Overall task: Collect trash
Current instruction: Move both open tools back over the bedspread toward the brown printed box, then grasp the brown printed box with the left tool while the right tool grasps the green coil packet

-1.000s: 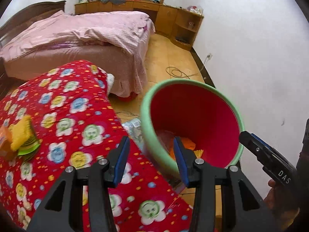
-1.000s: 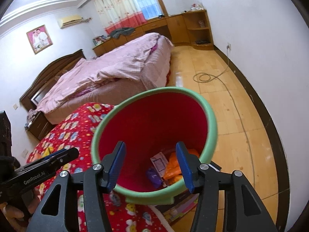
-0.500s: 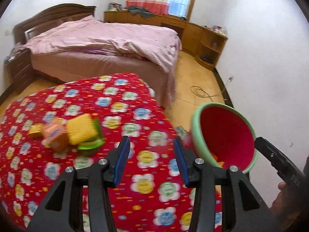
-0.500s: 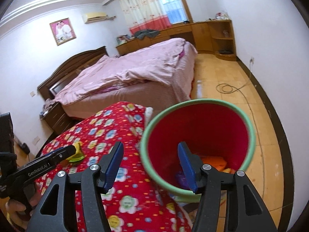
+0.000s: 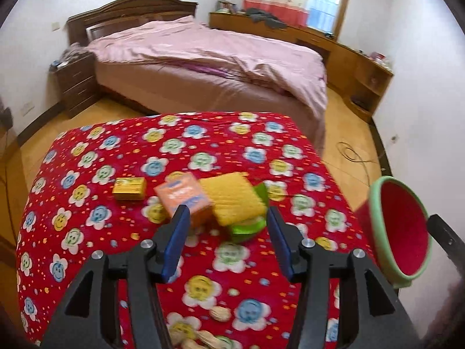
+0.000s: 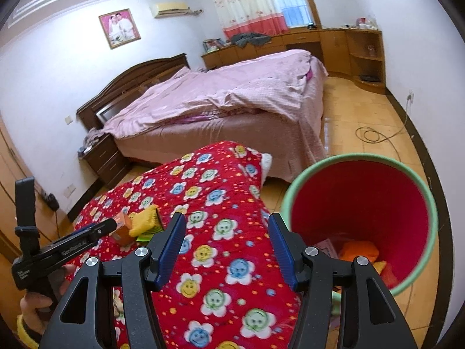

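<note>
I have the left claw (image 5: 226, 241) open and empty above the tabletop (image 5: 87, 174), which is covered with a red flowered cloth, and it points at the trash pile: an orange carton (image 5: 183, 196), a yellow packet (image 5: 235, 199) that lies on a green wrapper (image 5: 247, 226), and a small yellow box (image 5: 129, 188) a little apart to the left. The right claw (image 6: 226, 244) is also open and holds nothing; it hangs over the cloth just beside the red bin with green rim (image 6: 360, 203), which stands on the floor at the tabletop's edge and already contains some wrappers. I think the risk is in the crowding: the carton and the packet touch each other, so one finger can push the neighbour away or pinch both loosely, and one may fall. Some peanuts (image 5: 219, 314) near my left claw could also be swept off the tabletop.
</note>
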Motion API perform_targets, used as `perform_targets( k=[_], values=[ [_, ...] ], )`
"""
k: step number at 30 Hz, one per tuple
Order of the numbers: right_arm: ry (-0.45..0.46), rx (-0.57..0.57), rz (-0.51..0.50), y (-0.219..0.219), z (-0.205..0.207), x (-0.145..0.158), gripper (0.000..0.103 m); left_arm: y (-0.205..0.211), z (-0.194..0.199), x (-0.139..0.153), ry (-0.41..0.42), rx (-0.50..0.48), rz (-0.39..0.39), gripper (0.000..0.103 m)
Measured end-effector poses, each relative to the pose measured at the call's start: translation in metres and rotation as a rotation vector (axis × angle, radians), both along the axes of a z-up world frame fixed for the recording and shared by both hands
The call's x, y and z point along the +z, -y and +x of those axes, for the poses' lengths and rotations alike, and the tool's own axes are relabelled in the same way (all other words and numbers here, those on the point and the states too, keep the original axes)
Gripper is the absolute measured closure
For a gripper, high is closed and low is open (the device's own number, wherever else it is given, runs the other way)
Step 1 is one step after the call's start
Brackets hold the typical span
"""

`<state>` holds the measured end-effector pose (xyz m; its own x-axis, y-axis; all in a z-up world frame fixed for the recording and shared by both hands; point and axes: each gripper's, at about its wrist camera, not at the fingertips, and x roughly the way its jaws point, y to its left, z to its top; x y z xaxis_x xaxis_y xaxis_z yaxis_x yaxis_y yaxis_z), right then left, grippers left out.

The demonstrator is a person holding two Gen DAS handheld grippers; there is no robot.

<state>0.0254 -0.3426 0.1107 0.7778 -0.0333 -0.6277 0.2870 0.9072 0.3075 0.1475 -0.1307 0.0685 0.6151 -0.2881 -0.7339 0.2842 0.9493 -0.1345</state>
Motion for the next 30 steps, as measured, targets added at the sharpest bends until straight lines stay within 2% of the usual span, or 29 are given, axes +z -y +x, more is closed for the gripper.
perform_targets(
  k=[2, 13, 26, 29, 30],
  values=[
    [-0.011, 0.012, 0.002, -0.005, 0.011, -0.004, 0.043, -0.006, 0.008, -0.006, -0.003, 0.034, 0.017, 0.042],
    [-0.067, 0.052, 0.007, -0.017, 0.046, -0.029, 0.043, -0.015, 0.045, -0.037, -0.042, 0.121, 0.030, 0.041],
    [-0.108, 0.097, 0.019, -0.026, 0.071, -0.051, 0.043, -0.022, 0.063, -0.063, -0.106, 0.128, -0.010, 0.042],
    [-0.116, 0.121, 0.013, -0.032, 0.078, -0.056, 0.043, -0.026, 0.065, -0.067, -0.115, 0.139, -0.029, 0.048],
    [-0.120, 0.131, 0.011, -0.034, 0.081, -0.058, 0.043, -0.028, 0.064, -0.068, -0.113, 0.136, -0.033, 0.056]
  ],
)
